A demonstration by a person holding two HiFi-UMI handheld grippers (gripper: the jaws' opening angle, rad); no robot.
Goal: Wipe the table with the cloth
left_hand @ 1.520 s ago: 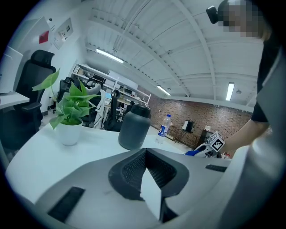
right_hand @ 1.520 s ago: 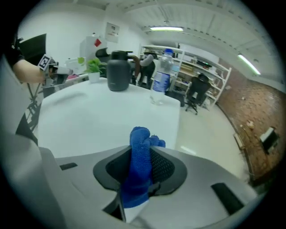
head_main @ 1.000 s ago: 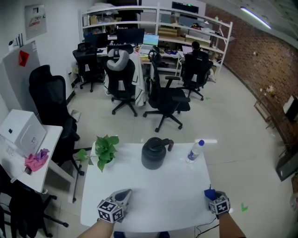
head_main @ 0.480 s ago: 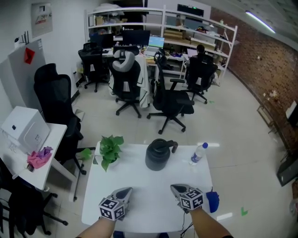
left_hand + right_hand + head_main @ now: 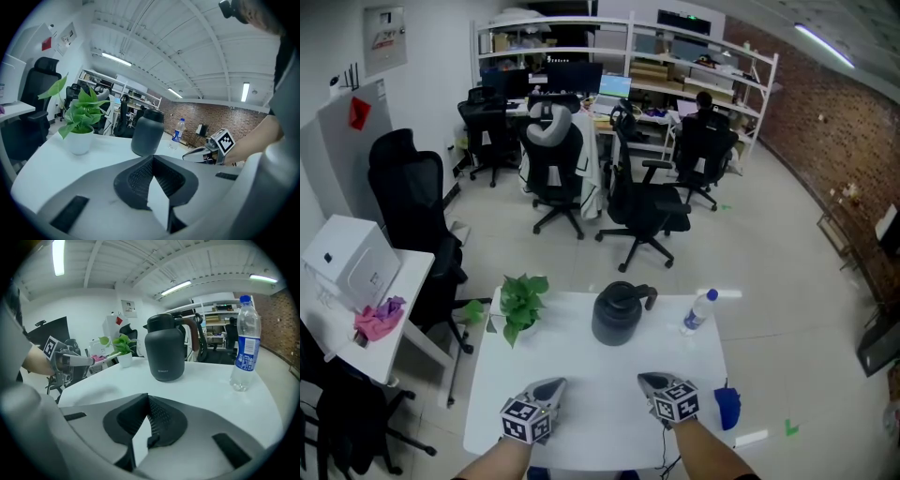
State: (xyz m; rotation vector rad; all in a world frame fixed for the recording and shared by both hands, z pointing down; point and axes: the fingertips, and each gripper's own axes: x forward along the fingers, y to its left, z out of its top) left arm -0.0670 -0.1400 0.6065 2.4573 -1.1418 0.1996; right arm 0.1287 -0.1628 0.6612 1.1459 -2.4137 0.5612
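The left gripper (image 5: 551,387) and right gripper (image 5: 651,381) sit closed, empty; the right should open wide over the blue cloth (image 5: 727,406) (at the table (image 5: 600,370) edge), then pinch a fold.

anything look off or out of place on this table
Only the blue cloth: it sits bunched at the table's right edge, possibly overhanging. The plant, jug and bottle stand upright, nothing spilled.
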